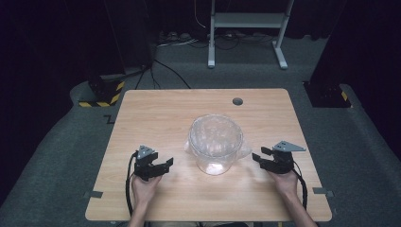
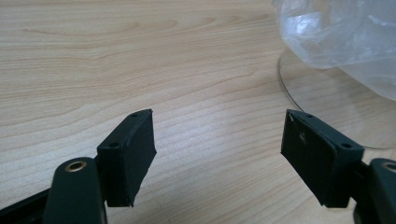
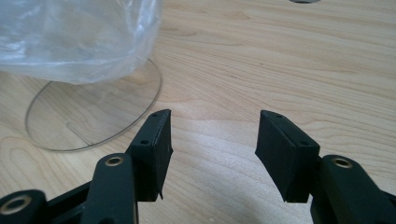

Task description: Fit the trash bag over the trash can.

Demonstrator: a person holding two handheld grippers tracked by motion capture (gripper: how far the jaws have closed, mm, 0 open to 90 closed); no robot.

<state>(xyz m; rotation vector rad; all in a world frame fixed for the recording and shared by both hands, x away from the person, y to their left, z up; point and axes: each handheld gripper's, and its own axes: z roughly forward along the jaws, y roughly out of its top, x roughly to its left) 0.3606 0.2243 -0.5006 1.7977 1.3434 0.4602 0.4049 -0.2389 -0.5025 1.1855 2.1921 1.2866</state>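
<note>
A clear round container (image 1: 216, 150) lined with a crinkled clear plastic bag (image 1: 216, 135) stands at the middle of the wooden table (image 1: 156, 113). My left gripper (image 1: 166, 162) rests low at its left, open, with nothing between the jaws. My right gripper (image 1: 259, 157) sits at its right, also open and empty. In the left gripper view the bag (image 2: 341, 32) hangs over the container's clear base (image 2: 327, 107) at upper right, beyond my open gripper (image 2: 219, 144). In the right gripper view the bag (image 3: 74, 37) and base (image 3: 93, 116) lie at upper left of my open gripper (image 3: 212, 147).
A round cable hole (image 1: 237, 101) sits near the table's far edge. Beyond the table stand a white metal frame (image 1: 247, 28), floor cables and black-and-yellow striped bases (image 1: 101, 94). Small metal brackets (image 1: 93, 194) mark the table's near corners.
</note>
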